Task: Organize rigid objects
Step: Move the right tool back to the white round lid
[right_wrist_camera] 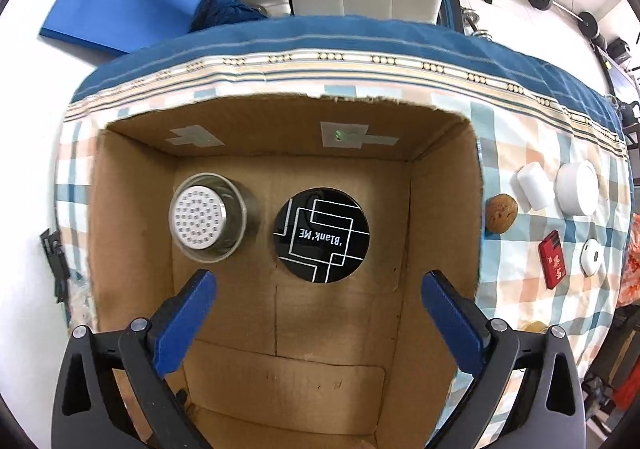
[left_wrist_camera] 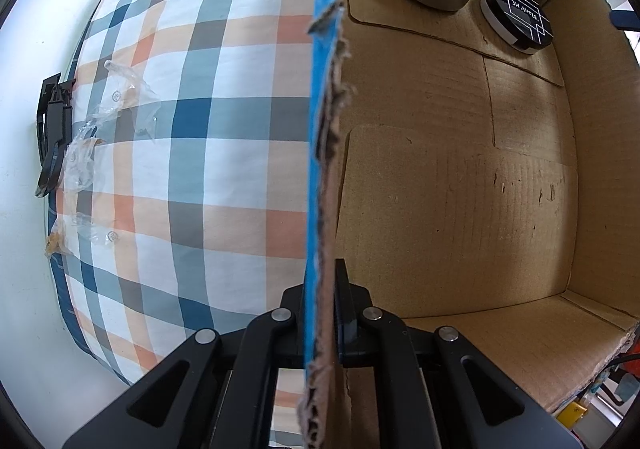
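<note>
Rigid objects so far boxed, a metal strainer cup [right_wrist_camera: 208, 218] and black round tin [right_wrist_camera: 321, 235], sit on the cardboard box [right_wrist_camera: 132, 209] floor beneath the spread, empty right tongs [right_wrist_camera: 318, 303], while the left tongs [left_wrist_camera: 322, 313] clamp the box wall; next, I judge, comes fetching the walnut [right_wrist_camera: 501, 214] outside on the counter [right_wrist_camera: 520, 289].

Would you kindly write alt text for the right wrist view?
The open right tool hangs over a cardboard box holding a black round tin and a perforated metal cup. A walnut, white containers and a red lighter lie outside on the checked cloth.
</note>
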